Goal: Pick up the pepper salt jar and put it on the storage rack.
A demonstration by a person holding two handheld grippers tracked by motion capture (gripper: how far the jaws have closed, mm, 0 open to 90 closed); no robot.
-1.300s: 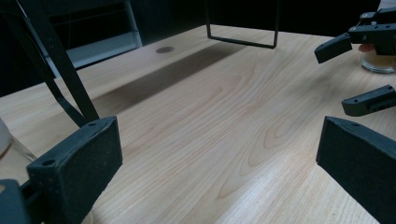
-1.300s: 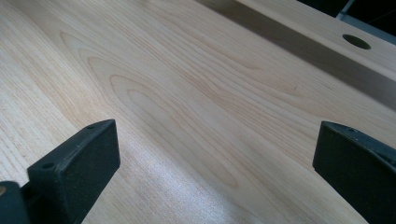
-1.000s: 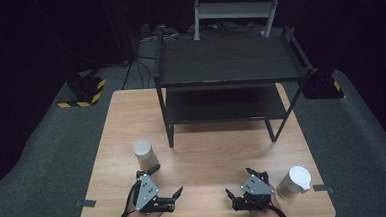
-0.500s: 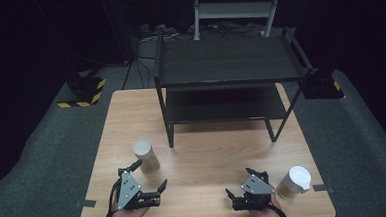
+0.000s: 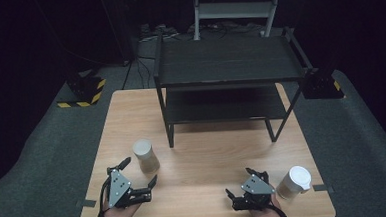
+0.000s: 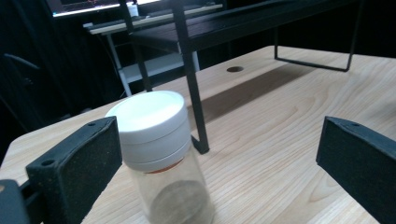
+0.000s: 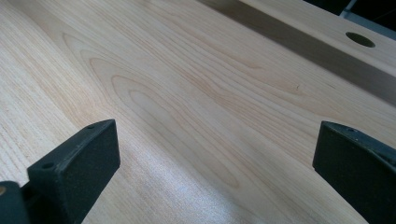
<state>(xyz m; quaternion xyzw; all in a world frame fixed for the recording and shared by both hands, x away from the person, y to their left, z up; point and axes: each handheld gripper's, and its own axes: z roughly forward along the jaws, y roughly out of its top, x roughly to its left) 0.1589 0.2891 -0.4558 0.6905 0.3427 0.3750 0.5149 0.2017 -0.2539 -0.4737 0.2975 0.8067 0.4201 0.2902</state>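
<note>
We hold the left gripper [image 5: 140,172] low over the wooden table [image 5: 203,158], out in front of the black two-tier shelf rack [image 5: 228,86] and off its left front leg. Its jaws stand wide apart and grip nothing. In the left gripper view the clear jar with a white screw lid [image 6: 156,154] stands upright on the wood, close against the inner face of the jaw at the left of that view, though we cannot tell whether the pad touches the glass; the other jaw is well clear of it. From the high view the same jar [image 5: 146,155] sits just ahead of the rack's left front leg on our side, between the two spread jaws but nearer one of them. Something dark lies at the bottom of the jar, too blurred to name.

We hold the right gripper [image 5: 245,183] near the table edge, in front of the rack's right half. Its jaws are also spread wide and empty; the right gripper view looks along them at bare wood grain, the rack's shadow and a round hole in the tabletop [image 7: 360,39]. A second white-lidded jar [image 5: 295,182] stands just beside this gripper, farther out from the rack's right front leg, apart from the jaws.
</note>
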